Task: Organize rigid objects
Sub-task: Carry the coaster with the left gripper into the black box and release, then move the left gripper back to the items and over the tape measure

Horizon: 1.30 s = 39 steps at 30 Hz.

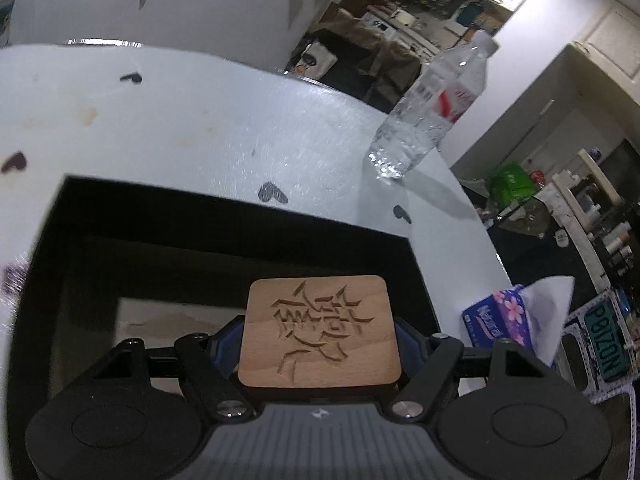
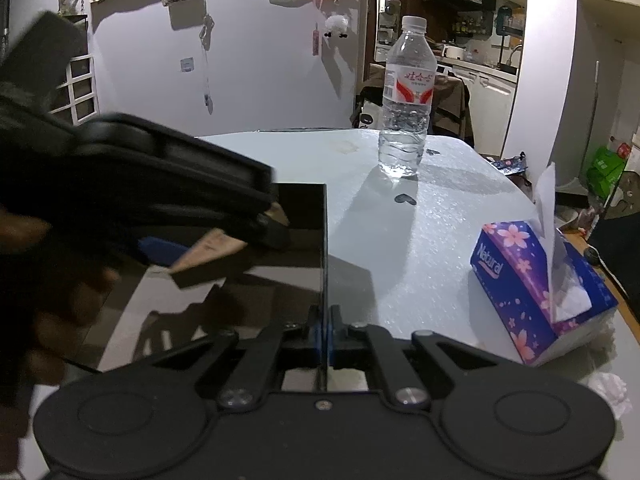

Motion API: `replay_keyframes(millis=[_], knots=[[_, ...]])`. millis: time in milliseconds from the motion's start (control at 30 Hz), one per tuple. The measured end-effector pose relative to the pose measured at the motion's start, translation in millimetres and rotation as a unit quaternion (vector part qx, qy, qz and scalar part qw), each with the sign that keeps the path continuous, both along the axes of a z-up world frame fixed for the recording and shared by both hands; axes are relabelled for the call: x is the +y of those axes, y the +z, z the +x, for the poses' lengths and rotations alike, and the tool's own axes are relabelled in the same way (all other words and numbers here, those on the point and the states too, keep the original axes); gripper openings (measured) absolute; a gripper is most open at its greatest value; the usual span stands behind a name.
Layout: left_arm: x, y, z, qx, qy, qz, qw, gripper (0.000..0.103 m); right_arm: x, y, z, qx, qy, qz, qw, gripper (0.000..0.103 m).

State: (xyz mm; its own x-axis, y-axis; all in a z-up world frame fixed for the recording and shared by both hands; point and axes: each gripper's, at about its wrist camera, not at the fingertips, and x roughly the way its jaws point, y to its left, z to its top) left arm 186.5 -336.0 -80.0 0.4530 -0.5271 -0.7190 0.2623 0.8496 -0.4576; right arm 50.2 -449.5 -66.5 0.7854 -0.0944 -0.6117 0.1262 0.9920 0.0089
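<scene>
My left tongs (image 1: 318, 338) are closed on a square wooden block (image 1: 320, 330) with a carved character on its upper face; the blue pads press its two sides and it lies flat between them. In the right wrist view I see these same tongs (image 2: 256, 236) coming in from the left, the block (image 2: 208, 250) tilted in their grip above the open top of a black box (image 2: 308, 240).

My right tongs (image 2: 323, 338) are pinched tight on the thin right-hand wall of that box, near its front corner, one blue pad on each face of the wall. A person's hand (image 2: 44, 300) shows dark and blurred at the left edge of that view.

From the left wrist view the block hangs over the box (image 1: 200, 220), whose black rim frames a glossy dark interior. I cannot tell whether the block touches the box floor.

The box stands on a white bench (image 1: 180, 120) with a foam-like surface and small dark heart-shaped marks. A clear water bottle (image 2: 406, 100) with a red and white label and white cap stands upright behind the box, well apart from it. A blue and purple tissue box (image 2: 540, 288), printed with pink flowers and the word "Natural", sits to the right near the bench edge, with a white tissue sticking up from it. A crumpled tissue (image 2: 610, 394) lies just in front of it.
</scene>
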Motion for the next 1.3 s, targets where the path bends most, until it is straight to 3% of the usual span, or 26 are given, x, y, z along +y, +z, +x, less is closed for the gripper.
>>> replay_keyframes(millis=[167, 333, 533, 867, 1100, 1300], knots=[[-8, -2, 4, 0.011, 0.001, -0.01, 0.9999, 0.078, -1, -1, 0, -0.002, 0.002, 0.005, 1.0, 0.004], [-5, 0, 2, 0.007, 0.009, -0.004, 0.9999, 0.092, -2, -1, -1, -0.004, 0.004, 0.008, 1.0, 0.004], [1, 7, -3, -0.006, 0.0, 0.002, 1.0, 0.1, -2, -1, -1, -0.004, 0.004, 0.013, 1.0, 0.004], [23, 48, -32, -0.094, -0.042, 0.017, 0.9945, 0.103, -4, 0, 0, -0.002, 0.002, 0.018, 1.0, 0.004], [59, 70, -65, -0.198, -0.046, 0.06, 0.9773, 0.103, -3, 0, 0, 0.0, 0.002, 0.018, 1.0, 0.004], [109, 66, -82, -0.222, -0.015, 0.104, 0.9693, 0.103, -4, 0, 1, 0.003, -0.001, 0.022, 1.0, 0.004]])
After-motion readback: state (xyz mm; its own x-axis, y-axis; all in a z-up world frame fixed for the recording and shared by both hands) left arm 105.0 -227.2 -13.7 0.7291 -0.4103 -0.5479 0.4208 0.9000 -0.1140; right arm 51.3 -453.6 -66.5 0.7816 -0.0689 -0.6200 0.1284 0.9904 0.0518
